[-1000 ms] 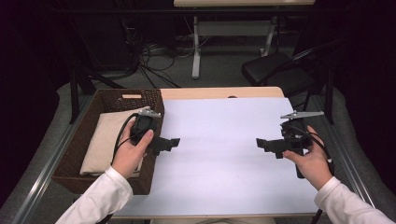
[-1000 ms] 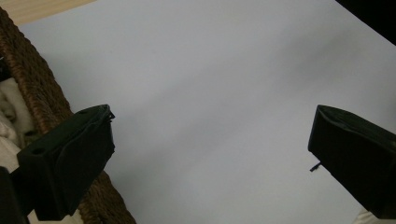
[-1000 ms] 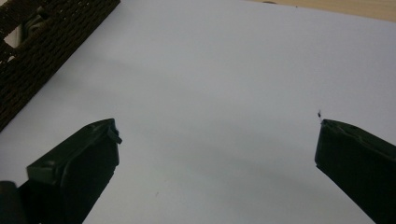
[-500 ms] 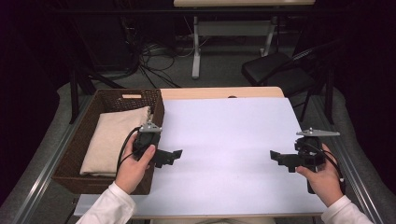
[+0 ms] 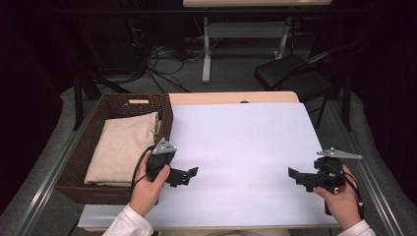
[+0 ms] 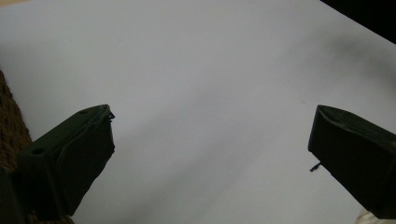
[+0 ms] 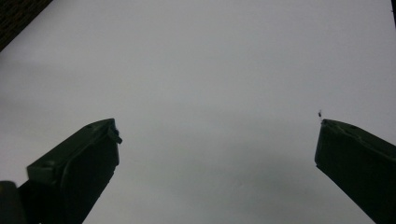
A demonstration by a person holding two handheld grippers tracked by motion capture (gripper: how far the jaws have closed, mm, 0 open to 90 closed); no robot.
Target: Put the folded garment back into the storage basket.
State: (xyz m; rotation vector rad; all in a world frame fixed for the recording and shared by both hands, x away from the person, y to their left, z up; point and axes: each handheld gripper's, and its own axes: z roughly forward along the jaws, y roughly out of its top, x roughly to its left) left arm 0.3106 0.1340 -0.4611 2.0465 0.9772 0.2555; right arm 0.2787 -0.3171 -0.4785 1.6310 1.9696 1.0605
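The fingers of the left gripper [image 5: 189, 174] stand wide apart, with only bare white table between them in the left gripper view [image 6: 210, 140] — they hold nothing and touch nothing. The right gripper [image 5: 295, 176] is the same: its two black jaws are spread wide in the right gripper view [image 7: 217, 144], and nothing is between them. In the high view both grippers are over the near part of the white table [image 5: 241, 137], the left one at the near left and the right one at the near right, well apart, and their jaws point toward each other, to the middle of the table.

The nearest thing to the left gripper is the folded beige cloth [image 5: 123, 145]. It lies flat inside the brown wicker basket [image 5: 166, 115], which stands at the left edge of the table. The long axis of the cloth runs from near to far, along the long side of the basket — its near end is just beside the left hand [image 5: 147, 189], with the basket wall between them. The right hand [image 5: 342, 199] is far from the basket.
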